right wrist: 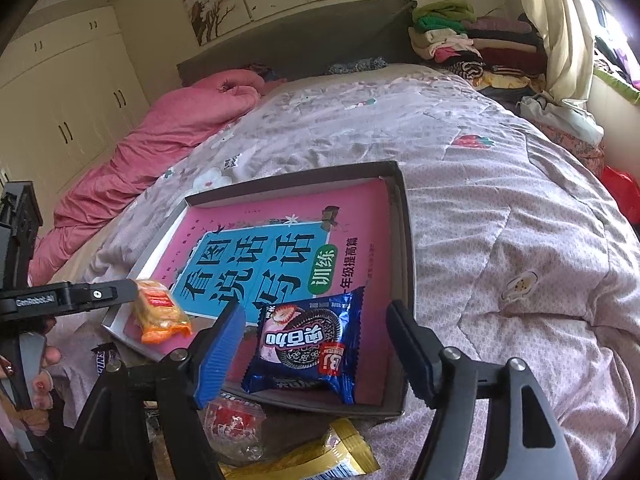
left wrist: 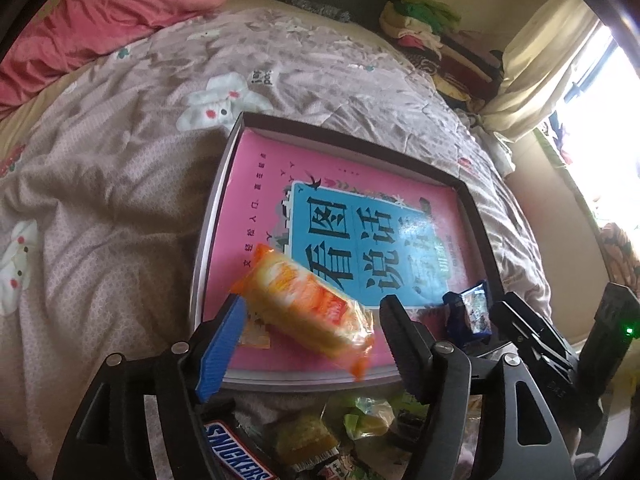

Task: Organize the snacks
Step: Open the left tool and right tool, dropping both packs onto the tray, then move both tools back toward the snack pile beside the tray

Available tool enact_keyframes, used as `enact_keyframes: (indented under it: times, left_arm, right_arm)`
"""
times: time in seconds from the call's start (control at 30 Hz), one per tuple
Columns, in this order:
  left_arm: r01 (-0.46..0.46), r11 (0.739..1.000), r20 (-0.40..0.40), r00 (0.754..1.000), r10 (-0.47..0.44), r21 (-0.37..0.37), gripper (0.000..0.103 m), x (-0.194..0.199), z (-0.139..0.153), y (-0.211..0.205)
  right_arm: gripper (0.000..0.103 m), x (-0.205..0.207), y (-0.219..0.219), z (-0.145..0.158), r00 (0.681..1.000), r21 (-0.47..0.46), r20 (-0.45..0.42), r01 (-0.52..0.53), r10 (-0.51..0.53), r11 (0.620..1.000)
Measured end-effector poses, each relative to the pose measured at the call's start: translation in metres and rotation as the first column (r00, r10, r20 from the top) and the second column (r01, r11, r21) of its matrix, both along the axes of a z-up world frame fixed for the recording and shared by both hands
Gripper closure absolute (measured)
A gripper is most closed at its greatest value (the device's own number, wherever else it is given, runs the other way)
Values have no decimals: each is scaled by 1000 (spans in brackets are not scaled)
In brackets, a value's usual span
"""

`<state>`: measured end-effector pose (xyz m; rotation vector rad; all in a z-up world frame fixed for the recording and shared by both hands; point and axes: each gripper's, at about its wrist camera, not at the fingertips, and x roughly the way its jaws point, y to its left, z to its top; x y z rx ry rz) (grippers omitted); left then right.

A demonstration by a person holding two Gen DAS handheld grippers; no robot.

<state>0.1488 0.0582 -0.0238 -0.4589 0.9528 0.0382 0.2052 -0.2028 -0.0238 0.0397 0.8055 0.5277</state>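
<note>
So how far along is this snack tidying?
Two packets lie in the box: the orange wafer pack and the blue cookie pack. Both grippers, left gripper and right gripper, stand open, holding nothing. The Snickers bar and other loose snacks remain outside.

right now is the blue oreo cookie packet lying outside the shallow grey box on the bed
No, the blue Oreo cookie packet lies inside the shallow grey box, on the pink book cover.

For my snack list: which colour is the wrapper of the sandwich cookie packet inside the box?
Dark blue cookie packet, clearest in the right wrist view.
</note>
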Motion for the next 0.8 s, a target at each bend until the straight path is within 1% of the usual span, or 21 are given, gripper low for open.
enact_keyframes:
  times: [0.13, 0.4, 0.5, 0.7, 0.8]
  left_arm:
    - [15, 1000, 15, 1000, -15, 8, 28, -4, 6, -2]
    - [60, 996, 57, 996, -64, 62, 27, -16, 20, -10]
    - [71, 995, 61, 995, -75, 75, 27, -21, 23, -13]
    - [95, 993, 50, 994, -99, 77, 27, -33, 24, -17]
    - [109, 990, 46, 992, -114, 93, 27, -37, 24, -20]
  right_arm:
    - [29, -2, -3, 3, 1000, 14, 17, 5, -5, 1000]
    - [27, -6, -8, 10, 998, 41, 54, 13, -15, 999]
    - [26, -9, -10, 13, 998, 49, 66, 12, -16, 999]
    - [25, -12, -11, 17, 997, 61, 79, 8, -12, 998]
    - [25, -13, -11, 18, 996, 64, 83, 8, -13, 998]
